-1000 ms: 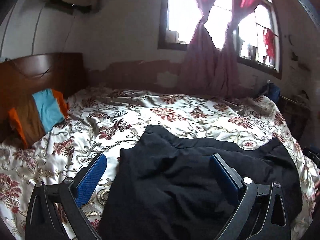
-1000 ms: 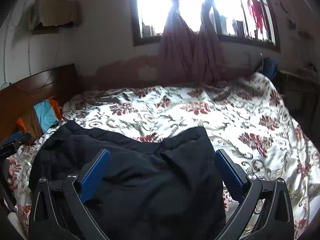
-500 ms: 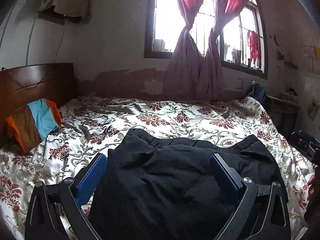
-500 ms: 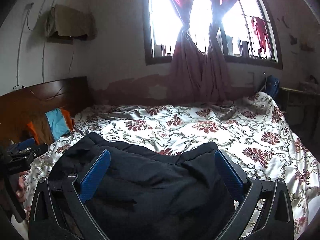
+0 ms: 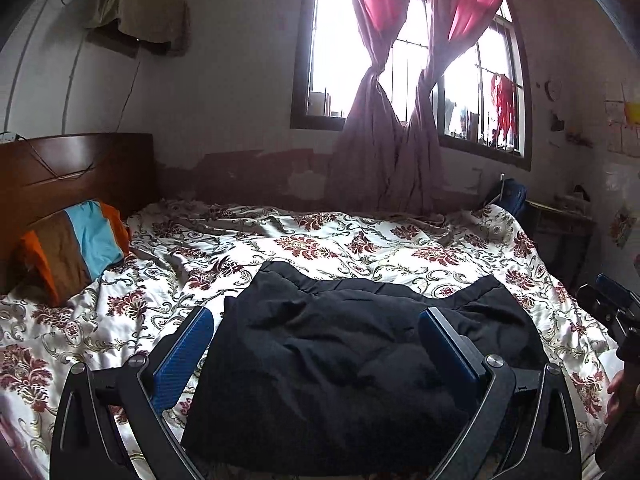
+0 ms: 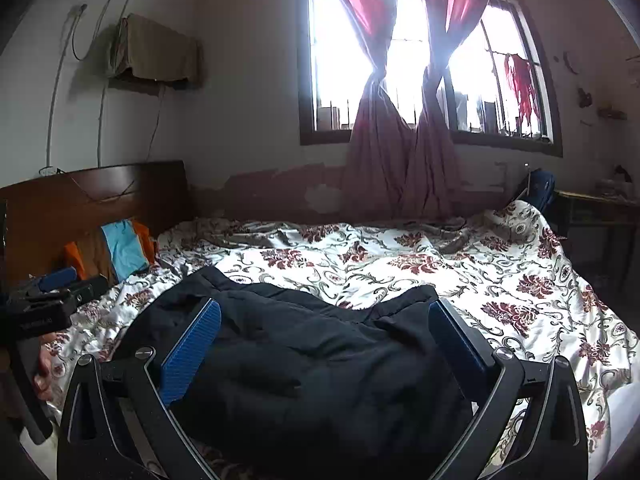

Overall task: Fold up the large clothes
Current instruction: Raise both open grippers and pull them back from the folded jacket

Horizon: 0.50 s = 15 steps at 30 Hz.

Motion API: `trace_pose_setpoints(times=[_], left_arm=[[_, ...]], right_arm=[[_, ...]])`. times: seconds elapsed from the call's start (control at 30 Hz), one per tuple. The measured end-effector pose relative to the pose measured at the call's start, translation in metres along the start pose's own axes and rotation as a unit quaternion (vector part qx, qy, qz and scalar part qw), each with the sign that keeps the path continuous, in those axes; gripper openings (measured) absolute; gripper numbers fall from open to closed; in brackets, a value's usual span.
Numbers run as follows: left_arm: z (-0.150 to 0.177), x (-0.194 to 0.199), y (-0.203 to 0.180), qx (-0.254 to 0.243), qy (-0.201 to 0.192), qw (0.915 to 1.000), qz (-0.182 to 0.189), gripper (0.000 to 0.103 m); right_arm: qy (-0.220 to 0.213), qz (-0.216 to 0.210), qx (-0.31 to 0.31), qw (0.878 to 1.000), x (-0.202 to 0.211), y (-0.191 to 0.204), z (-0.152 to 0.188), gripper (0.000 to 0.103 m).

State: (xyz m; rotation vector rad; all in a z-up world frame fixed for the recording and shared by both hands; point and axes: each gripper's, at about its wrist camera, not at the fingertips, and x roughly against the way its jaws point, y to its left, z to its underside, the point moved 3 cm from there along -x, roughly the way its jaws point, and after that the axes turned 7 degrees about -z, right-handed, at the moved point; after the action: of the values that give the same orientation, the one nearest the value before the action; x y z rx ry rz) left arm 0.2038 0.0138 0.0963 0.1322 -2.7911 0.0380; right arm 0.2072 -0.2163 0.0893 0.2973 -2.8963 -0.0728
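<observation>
Floral bedspread (image 5: 360, 248) under black garment (image 5: 344, 360)

a bed with a floral cover (image 5: 360, 248) sits below a barred window (image 5: 404, 60) with knotted red curtains (image 5: 384, 128); a striped pillow (image 5: 76, 246) leans on the wooden headboard (image 5: 80, 172).

Bed (image 5: 328, 248) with wooden headboard (image 5: 76, 172), covered by a white floral bedspread (image 6: 460, 264). Lying on it: bundled black garment (image 5: 352, 364) at the near edge, striped orange, brown and blue pillow (image 5: 76, 248) leaning at the head end.
</observation>
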Motion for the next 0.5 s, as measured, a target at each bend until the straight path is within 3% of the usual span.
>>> trace_pose_setpoints(times=[0.5], left_arm=[[0.005, 0.042, 0.004, 0.004, -0.012, 0.9999, -0.002, 0.103]], right_arm=[[-0.012, -0.008, -0.007, 1.0, 0.036, 0.011, 0.005, 0.102]])
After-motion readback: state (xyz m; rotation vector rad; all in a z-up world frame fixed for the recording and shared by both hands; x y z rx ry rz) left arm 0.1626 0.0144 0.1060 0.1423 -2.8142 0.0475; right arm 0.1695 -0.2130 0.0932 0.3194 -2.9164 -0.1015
